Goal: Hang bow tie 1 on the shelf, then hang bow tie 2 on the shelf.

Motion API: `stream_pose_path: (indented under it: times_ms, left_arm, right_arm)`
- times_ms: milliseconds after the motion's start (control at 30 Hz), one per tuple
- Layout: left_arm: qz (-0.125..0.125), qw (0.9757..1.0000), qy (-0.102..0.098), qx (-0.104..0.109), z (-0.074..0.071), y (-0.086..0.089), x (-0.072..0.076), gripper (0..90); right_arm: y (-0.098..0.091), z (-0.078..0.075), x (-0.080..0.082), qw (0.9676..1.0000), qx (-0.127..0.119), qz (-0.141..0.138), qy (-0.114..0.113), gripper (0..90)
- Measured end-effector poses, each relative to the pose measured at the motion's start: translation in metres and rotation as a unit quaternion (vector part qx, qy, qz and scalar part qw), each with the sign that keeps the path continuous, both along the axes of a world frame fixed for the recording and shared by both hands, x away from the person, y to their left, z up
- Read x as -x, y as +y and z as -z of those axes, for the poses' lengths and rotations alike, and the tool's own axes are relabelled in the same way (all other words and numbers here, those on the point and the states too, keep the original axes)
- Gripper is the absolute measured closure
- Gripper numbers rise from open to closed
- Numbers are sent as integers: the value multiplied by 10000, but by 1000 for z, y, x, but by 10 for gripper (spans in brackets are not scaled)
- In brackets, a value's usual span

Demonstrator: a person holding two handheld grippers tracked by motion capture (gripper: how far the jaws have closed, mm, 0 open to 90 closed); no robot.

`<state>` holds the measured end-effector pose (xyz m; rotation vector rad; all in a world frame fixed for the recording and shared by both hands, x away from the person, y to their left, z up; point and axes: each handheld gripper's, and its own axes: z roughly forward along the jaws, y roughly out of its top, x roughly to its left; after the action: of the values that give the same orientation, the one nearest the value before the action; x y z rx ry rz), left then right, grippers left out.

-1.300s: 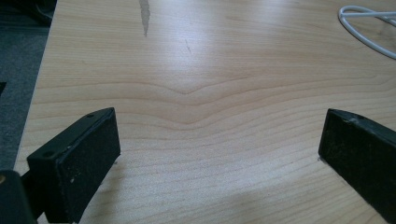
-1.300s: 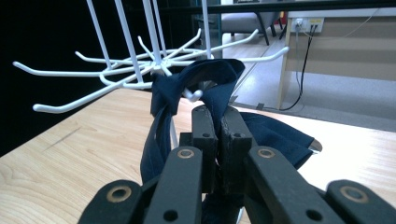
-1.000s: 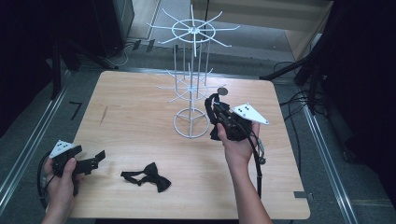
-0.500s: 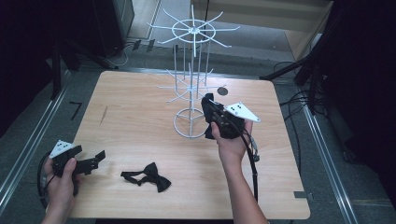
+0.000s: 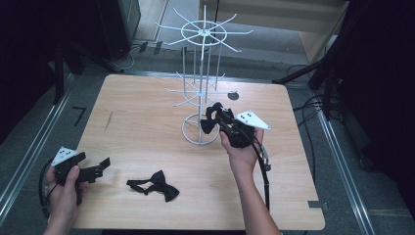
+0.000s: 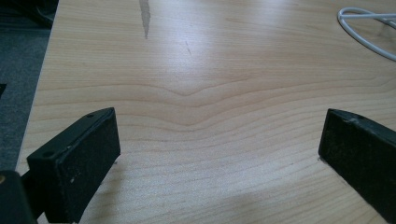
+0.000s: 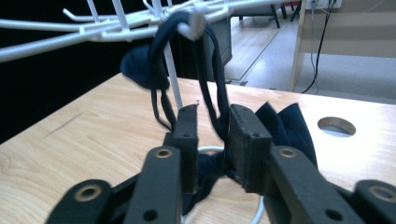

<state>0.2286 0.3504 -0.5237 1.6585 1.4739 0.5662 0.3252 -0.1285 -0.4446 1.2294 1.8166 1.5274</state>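
Observation:
A white wire rack (image 5: 200, 88) stands mid-table. A dark navy bow tie (image 5: 210, 122) hangs by its strap from one of the rack's lower hooks (image 7: 189, 23). My right gripper (image 5: 218, 118) is at this tie. Its jaws have just been opening, and the strap (image 7: 212, 70) now runs loose through the gap between them (image 7: 212, 126), with the bow (image 7: 285, 126) behind the right jaw. A second black bow tie (image 5: 154, 185) lies flat near the table's front edge. My left gripper (image 5: 95, 169) rests open at the front left, over bare wood (image 6: 217, 154).
The wooden table (image 5: 147, 122) has a round hole (image 5: 233, 96) behind the rack and a dark scratch (image 5: 108, 120) at the left. The rack's ring base (image 5: 199, 131) sits just left of my right hand. Cables and dark stands surround the table.
My right gripper has shifted slightly left toward the rack with the bow tie. The left hand and the tie on the table have stayed put.

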Motion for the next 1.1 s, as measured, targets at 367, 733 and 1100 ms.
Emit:
stream_pose_path:
  times_ms: [367, 733, 1100]
  left_arm:
    - [9, 10000, 21, -9, 0, 0, 0, 0]
    - [7, 10000, 8, 19, 0, 0, 0, 0]
    - [13, 10000, 29, 2, 0, 0, 0, 0]
  right_arm:
    - [-4, 8, 13, 9993, 341, -156, 91, 482]
    - [-2, 31, 35, 9979, 452, -271, 379, 405]
    - [11, 52, 54, 9941, 579, -648, 644, 410]
